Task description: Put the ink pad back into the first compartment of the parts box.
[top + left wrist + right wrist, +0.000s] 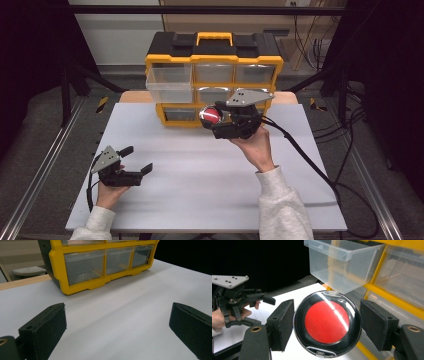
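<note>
Right gripper view shows my right gripper (327, 325) clamped on a round black case with a red centre (327, 323), just in front of the yellow drawer cabinet (402, 277), below its pulled-out clear drawer (342, 262); I judge the glossy rim could slip from the pads; left gripper (135, 160), well short of the cabinet, gapes empty; drawer contents are unclear.

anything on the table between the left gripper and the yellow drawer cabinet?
No. In the left gripper view, bare white table runs from the open left gripper up to the yellow cabinet. The high view shows the same.
</note>
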A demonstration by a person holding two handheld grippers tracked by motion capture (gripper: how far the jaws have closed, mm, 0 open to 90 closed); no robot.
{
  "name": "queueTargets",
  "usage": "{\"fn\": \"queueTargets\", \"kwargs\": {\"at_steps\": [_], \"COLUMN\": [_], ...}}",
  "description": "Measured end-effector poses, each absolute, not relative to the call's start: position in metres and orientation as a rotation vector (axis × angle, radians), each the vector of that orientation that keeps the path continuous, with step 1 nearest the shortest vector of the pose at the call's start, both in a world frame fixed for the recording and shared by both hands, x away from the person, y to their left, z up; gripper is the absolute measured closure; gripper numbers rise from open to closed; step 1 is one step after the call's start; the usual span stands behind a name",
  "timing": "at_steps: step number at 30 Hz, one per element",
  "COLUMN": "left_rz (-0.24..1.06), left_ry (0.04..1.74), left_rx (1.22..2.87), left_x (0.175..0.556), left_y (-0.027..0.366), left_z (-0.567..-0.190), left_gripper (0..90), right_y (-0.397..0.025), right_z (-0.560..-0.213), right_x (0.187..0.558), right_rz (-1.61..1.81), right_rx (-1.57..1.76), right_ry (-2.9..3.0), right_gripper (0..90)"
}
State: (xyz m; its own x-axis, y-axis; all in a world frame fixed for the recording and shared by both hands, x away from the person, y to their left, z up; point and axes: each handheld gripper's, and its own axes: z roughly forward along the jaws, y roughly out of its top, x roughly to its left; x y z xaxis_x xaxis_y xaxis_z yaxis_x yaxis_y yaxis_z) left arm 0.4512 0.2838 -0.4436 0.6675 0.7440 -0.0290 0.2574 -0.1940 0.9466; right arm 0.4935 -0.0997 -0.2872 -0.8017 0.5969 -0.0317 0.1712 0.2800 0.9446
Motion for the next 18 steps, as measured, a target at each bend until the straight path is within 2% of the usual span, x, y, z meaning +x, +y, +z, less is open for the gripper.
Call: {"fn": "queueTargets", "kwargs": {"at_steps": [18], "left_rz": [0.538], "left_ry": [0.809], "left_rx": [1.759], "left_x": [0.451], "left_y": [0.284], "left_z": [-0.444], "left_gripper": [0.9], "right_y": [-0.088], "right_z": [-0.261], "right_x": [0.507], "right_rz": [1.541], "right_rx": [0.692], "right_ry": [2.135], "right_gripper": [30.3]}}
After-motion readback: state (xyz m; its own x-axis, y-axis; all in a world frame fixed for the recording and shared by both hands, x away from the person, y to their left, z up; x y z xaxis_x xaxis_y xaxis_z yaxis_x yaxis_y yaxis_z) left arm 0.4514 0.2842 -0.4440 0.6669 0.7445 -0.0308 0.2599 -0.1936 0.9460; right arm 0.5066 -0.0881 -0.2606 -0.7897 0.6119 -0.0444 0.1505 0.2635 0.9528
